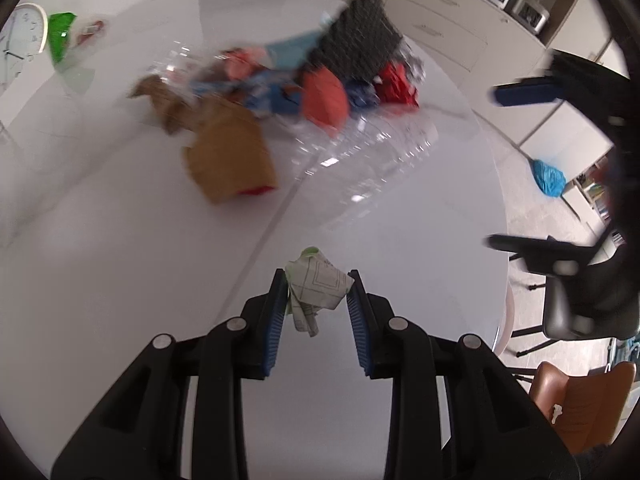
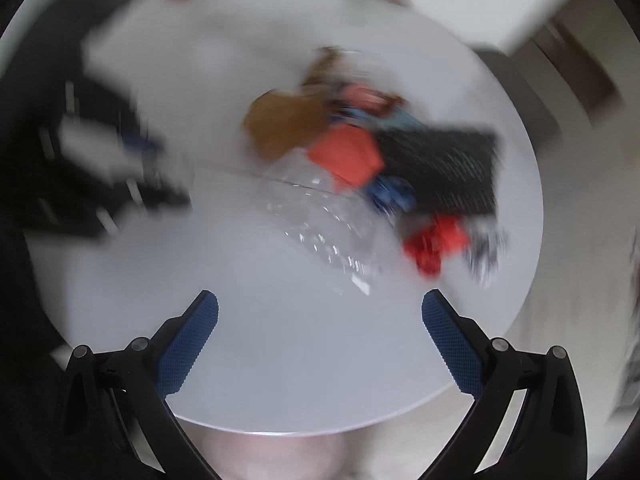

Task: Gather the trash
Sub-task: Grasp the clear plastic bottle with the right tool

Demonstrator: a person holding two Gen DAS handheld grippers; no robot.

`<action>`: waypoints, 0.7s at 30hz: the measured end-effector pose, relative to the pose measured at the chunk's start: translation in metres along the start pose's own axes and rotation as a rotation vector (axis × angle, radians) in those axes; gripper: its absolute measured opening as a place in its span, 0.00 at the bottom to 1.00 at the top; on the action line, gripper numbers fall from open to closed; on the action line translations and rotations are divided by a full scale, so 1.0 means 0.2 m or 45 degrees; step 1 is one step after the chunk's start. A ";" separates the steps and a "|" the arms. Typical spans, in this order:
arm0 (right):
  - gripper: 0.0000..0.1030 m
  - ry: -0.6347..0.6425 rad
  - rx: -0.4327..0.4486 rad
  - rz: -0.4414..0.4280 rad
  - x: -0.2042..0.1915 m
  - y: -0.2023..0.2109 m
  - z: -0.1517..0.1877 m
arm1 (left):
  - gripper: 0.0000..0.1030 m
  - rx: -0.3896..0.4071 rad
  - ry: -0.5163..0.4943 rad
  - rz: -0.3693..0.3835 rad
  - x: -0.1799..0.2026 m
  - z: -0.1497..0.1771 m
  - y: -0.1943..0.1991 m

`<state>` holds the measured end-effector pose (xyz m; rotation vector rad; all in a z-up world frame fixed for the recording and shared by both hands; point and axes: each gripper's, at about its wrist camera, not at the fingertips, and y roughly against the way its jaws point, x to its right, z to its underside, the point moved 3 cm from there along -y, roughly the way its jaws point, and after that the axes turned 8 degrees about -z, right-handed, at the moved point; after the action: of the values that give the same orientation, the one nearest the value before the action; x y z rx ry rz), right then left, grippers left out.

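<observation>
My left gripper (image 1: 318,286) is shut on a crumpled white and pale-green paper scrap (image 1: 316,286), held just above the white round table (image 1: 100,280). Beyond it lies a heap of trash: a brown paper bag (image 1: 230,156), a clear plastic bag (image 1: 360,156), an orange-red wrapper (image 1: 324,96), a red wrapper (image 1: 396,84) and a black mesh sheet (image 1: 360,40). The right gripper (image 1: 508,168) shows at the right edge of the left wrist view, jaws wide. In the blurred right wrist view my right gripper (image 2: 320,312) is open and empty over the table (image 2: 280,380), short of the clear plastic bag (image 2: 328,228) and the orange-red wrapper (image 2: 346,156).
A white clock (image 1: 24,36) and a green wrapper (image 1: 60,34) lie at the table's far left. Black office chair (image 1: 580,280), brown chair (image 1: 584,404), a blue bag (image 1: 548,176) on the floor and cabinets (image 1: 440,24) stand to the right. The table's near edge (image 2: 312,432) sits close under the right gripper.
</observation>
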<state>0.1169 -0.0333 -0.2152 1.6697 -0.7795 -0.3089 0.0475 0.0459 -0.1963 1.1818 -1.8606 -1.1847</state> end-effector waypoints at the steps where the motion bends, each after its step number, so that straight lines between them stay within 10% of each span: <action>1: 0.98 0.088 -0.022 0.010 -0.02 -0.03 -0.03 | 0.29 0.009 0.005 -0.007 -0.04 0.00 0.02; 9: 0.94 0.500 -0.175 -0.011 -0.04 -0.29 -0.15 | 0.29 0.027 0.066 -0.062 -0.27 0.03 0.10; 21: 0.74 0.419 -0.244 -0.248 -0.03 -0.36 -0.18 | 0.29 0.017 0.151 -0.101 -0.35 0.03 0.10</action>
<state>0.1582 0.0032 -0.2755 1.5645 -0.3322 -0.2280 0.0640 0.1162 -0.1834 1.3151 -1.7503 -1.1204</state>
